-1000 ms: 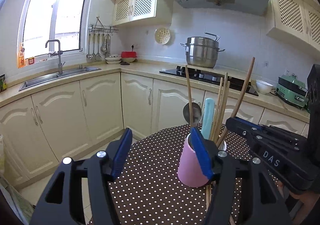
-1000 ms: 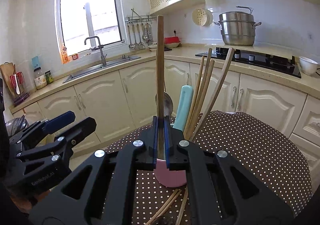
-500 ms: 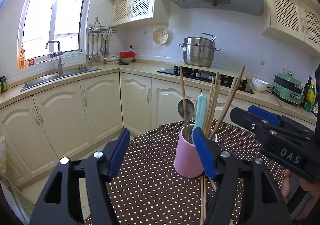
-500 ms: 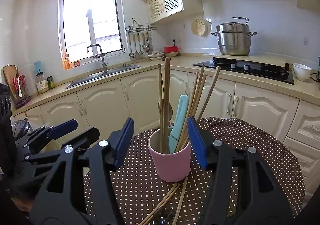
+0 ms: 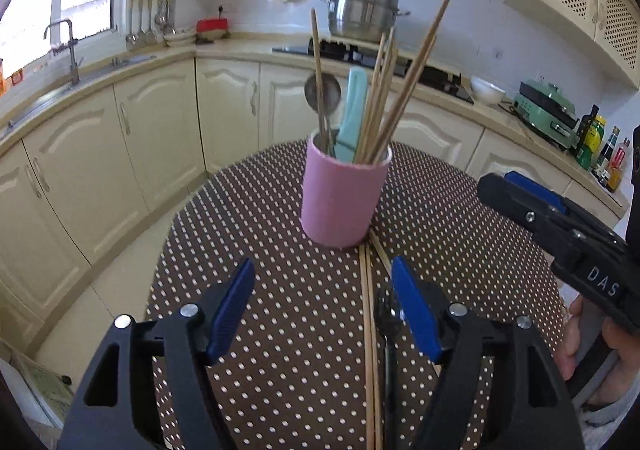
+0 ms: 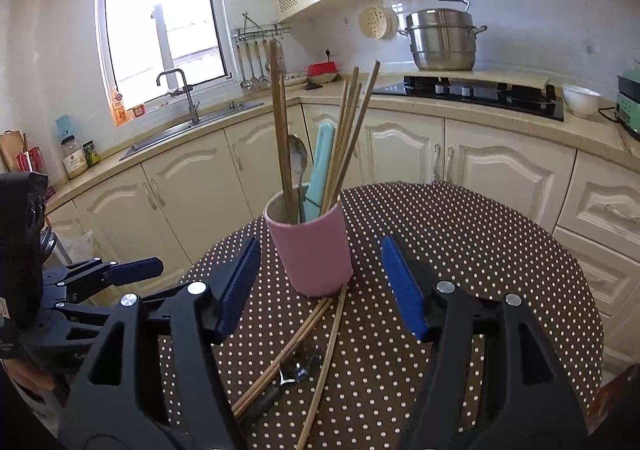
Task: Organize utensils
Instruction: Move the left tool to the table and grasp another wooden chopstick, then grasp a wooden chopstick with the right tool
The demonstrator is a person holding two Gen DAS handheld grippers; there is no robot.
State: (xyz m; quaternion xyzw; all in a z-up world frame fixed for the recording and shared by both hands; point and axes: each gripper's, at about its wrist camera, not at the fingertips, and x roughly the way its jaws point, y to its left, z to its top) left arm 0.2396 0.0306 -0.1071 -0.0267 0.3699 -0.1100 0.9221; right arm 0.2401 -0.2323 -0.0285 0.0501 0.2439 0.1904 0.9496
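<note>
A pink cup [image 6: 310, 250] stands upright on the dotted tablecloth [image 6: 460, 250], holding wooden chopsticks [image 6: 348, 130], a metal spoon [image 6: 298, 158] and a pale blue handle [image 6: 322, 158]. Just in front of it lie loose chopsticks [image 6: 304, 342] and a dark-handled spoon [image 6: 298, 368] — flat on the cloth, their ends close to the cup's base. The right gripper [image 6: 320, 286] has just been opening; its jaws stand apart with nothing between them. The left gripper [image 5: 322, 310] has been widening too, jaws apart over the loose chopsticks — gripping nothing.
</note>
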